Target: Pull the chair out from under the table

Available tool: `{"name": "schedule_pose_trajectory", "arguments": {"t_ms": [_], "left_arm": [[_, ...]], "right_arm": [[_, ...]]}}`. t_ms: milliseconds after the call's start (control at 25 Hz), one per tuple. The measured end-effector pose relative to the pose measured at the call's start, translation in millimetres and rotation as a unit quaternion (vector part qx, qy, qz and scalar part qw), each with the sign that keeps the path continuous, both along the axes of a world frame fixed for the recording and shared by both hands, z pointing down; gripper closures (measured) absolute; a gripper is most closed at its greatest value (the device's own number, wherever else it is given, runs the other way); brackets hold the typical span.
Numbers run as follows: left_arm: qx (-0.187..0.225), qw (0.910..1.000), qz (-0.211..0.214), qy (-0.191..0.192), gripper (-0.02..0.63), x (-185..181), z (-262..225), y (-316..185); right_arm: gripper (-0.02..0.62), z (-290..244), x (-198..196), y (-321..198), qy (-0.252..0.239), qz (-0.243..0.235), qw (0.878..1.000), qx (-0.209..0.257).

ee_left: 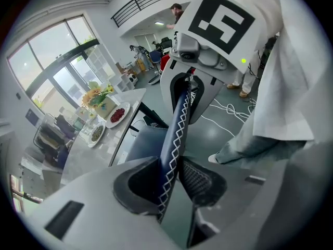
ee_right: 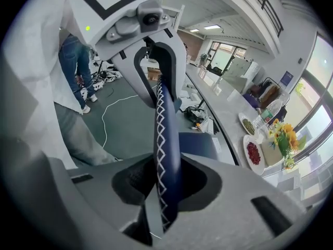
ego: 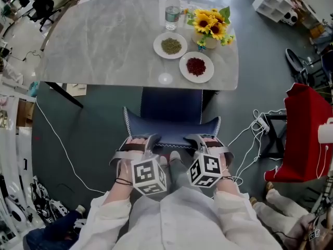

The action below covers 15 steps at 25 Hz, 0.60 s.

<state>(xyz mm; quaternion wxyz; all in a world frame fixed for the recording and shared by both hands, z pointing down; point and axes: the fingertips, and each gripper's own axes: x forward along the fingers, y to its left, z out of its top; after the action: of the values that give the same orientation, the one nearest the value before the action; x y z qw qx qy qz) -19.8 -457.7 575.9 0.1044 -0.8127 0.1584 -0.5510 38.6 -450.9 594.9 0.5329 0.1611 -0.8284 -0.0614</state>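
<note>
Marble table (ego: pixel 104 51); chair (ego: pixel 171 108) back in left tool (ego: pixel 139 144), right tool (ego: pixel 209 142)

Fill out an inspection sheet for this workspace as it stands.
Surface: grey marble table, mostly bare.
Job's things: blue chair, front of its seat under the table edge.
Clutter: water bottle, sunflowers, plate of green food, plate of red food, grouped at the table's right end.
Grippers: left gripper and right gripper each shut on the chair's backrest top, fingers either side.
Cables: white cable on the floor left of the chair; cable bundle at right.
Surroundings: red cloth, white shelf.
</note>
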Motion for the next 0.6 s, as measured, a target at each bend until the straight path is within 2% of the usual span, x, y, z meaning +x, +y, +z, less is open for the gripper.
{"name": "schedule_pose_trajectory", "arguments": {"t_ms": [600], "left_arm": [[-0.020, 0.9995, 0.019, 0.013, 0.486, -1, 3, 92]], "right_arm": [[0.502, 4, -1, 89, 0.001, 0.008, 1.000, -0.004]]}}
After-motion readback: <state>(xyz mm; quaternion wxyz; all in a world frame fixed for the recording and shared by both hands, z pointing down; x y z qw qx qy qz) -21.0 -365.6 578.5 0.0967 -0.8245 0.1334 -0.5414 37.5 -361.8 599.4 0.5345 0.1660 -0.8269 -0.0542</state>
